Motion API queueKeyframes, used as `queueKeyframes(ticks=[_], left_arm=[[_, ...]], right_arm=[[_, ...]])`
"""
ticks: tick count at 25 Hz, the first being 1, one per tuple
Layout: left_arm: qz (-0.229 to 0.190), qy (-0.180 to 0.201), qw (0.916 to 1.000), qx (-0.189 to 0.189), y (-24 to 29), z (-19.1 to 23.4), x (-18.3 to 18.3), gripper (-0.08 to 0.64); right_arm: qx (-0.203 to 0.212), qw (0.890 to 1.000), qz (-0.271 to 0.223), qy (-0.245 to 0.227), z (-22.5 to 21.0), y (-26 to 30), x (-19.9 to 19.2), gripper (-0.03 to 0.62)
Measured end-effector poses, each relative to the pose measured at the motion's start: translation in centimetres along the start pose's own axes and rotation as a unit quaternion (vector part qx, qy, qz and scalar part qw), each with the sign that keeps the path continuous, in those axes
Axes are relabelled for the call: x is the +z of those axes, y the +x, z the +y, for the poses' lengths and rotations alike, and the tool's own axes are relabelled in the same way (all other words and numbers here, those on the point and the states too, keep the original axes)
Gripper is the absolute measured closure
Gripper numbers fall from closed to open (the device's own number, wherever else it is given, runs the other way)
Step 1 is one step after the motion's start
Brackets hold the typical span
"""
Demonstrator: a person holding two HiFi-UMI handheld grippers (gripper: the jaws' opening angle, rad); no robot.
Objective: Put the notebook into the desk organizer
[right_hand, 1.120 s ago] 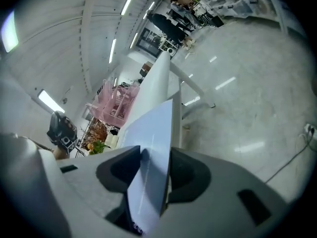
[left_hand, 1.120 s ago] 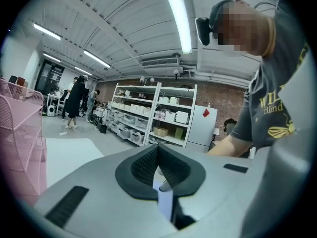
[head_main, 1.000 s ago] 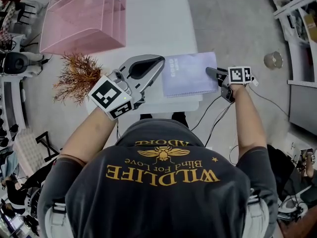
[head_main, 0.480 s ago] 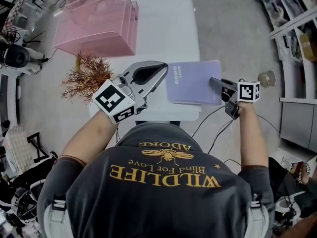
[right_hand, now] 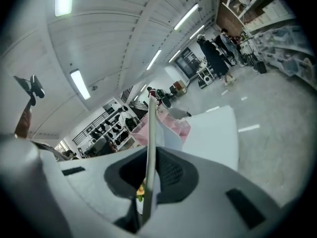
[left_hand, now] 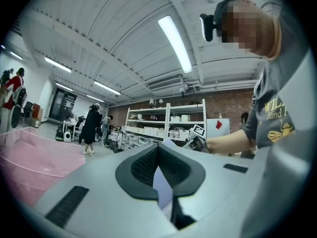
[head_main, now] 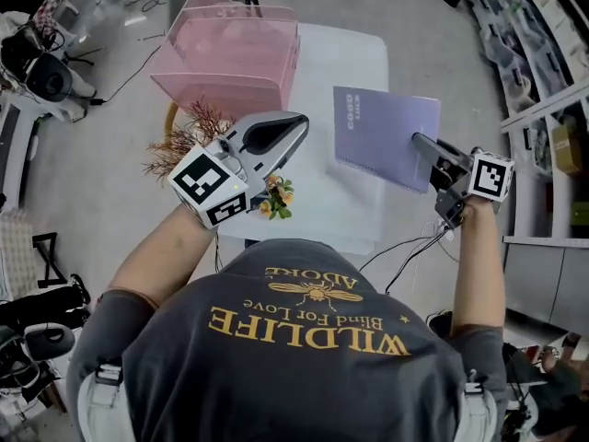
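A lilac spiral notebook (head_main: 382, 136) hangs tilted above the right side of the white table (head_main: 345, 58). My right gripper (head_main: 421, 142) is shut on its right edge. In the right gripper view the notebook (right_hand: 150, 128) shows edge-on between the pads. The pink clear desk organizer (head_main: 230, 58) stands at the table's far left, also in the right gripper view (right_hand: 173, 125). My left gripper (head_main: 302, 122) hovers over the table's near left, shut on nothing. In the left gripper view (left_hand: 158, 148) the notebook (left_hand: 163, 192) shows beyond the jaws.
A dried brown plant (head_main: 184, 141) sits at the table's left edge, and a small bunch of flowers (head_main: 276, 196) lies below the left gripper. Cables hang off the near edge. Shelving (head_main: 543, 53) lines the right side; people stand far off (left_hand: 91, 128).
The notebook lay flat on the table with the right gripper at its right edge. It is now lifted off the table and tilted in that gripper. The left gripper has hardly moved.
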State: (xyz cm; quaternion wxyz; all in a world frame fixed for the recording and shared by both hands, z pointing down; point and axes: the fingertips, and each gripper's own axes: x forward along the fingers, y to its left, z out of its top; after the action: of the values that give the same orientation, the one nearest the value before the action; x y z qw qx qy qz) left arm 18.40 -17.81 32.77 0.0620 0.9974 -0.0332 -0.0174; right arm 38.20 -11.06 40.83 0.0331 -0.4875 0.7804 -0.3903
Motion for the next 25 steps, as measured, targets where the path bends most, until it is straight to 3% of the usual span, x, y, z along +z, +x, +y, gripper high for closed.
queueKeyframes(ticks=[7,13,20,25], left_arm=[[-0.022,0.026,0.9978,0.057,-5.8,4.5,4.2,0.56],[-0.042,0.042,0.9937,0.095,-11.6,10.1,7.5,0.56],[-0.053,0.044,0.9897,0.126,-16.7,12.3,7.8,0.56],[-0.055,0.042,0.987,0.145,-21.2,16.1,7.9,0.56]], right_arm=[[0.022,0.996,-0.034,-0.075,6.9,4.8,9.6,0.561],[0.049,0.992,-0.048,-0.107,12.3,13.8,17.3,0.561],[0.075,0.989,-0.051,-0.113,15.9,22.2,20.6,0.561],[0.106,0.991,-0.063,-0.05,17.5,30.6,21.8,0.561]])
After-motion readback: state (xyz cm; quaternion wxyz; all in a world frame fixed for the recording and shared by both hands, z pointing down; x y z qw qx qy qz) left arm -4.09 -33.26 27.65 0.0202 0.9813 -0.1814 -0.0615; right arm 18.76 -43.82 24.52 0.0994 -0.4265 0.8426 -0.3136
